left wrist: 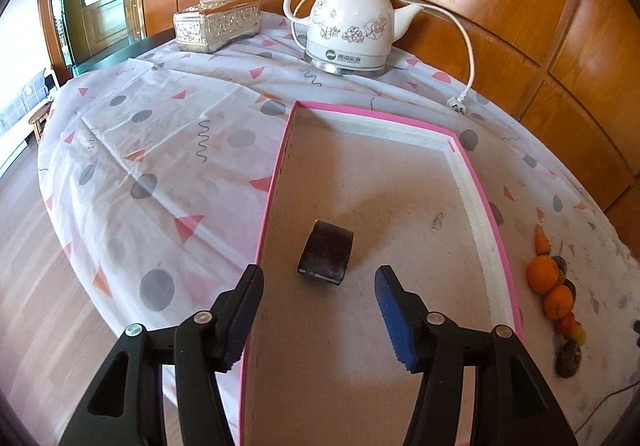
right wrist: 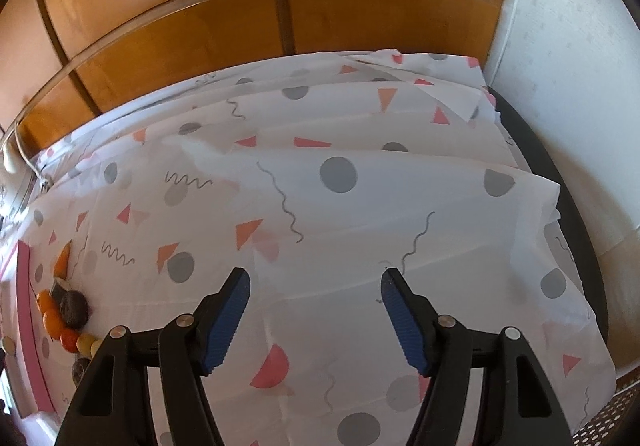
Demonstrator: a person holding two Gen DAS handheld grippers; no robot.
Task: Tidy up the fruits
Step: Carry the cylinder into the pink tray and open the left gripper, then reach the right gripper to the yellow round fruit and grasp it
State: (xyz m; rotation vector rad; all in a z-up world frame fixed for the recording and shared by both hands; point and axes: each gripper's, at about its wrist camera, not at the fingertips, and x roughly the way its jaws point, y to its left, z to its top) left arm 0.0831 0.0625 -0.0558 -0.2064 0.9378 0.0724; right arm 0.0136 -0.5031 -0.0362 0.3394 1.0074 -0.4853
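Observation:
A pink-rimmed tray point(left wrist: 498, 246) lies on the patterned tablecloth. A dark brown slice-shaped piece point(left wrist: 326, 252) lies inside it near the front. My left gripper point(left wrist: 318, 292) is open and empty just behind that piece, over the tray. A row of fruits lies on the cloth to the right of the tray: oranges point(left wrist: 542, 274), small red and yellow ones point(left wrist: 570, 324) and dark round ones point(left wrist: 568, 360). The right wrist view shows the same row point(right wrist: 54, 320) at far left beside the tray edge point(right wrist: 26, 278). My right gripper point(right wrist: 316, 292) is open and empty over bare cloth.
A white floral kettle point(left wrist: 352, 22) with cord and plug point(left wrist: 458, 102) stands at the back. A silver tissue box point(left wrist: 218, 22) stands at the back left. Wooden wall panels point(right wrist: 180, 6) run behind the table. The table's right edge point(right wrist: 560, 182) drops off near a white wall.

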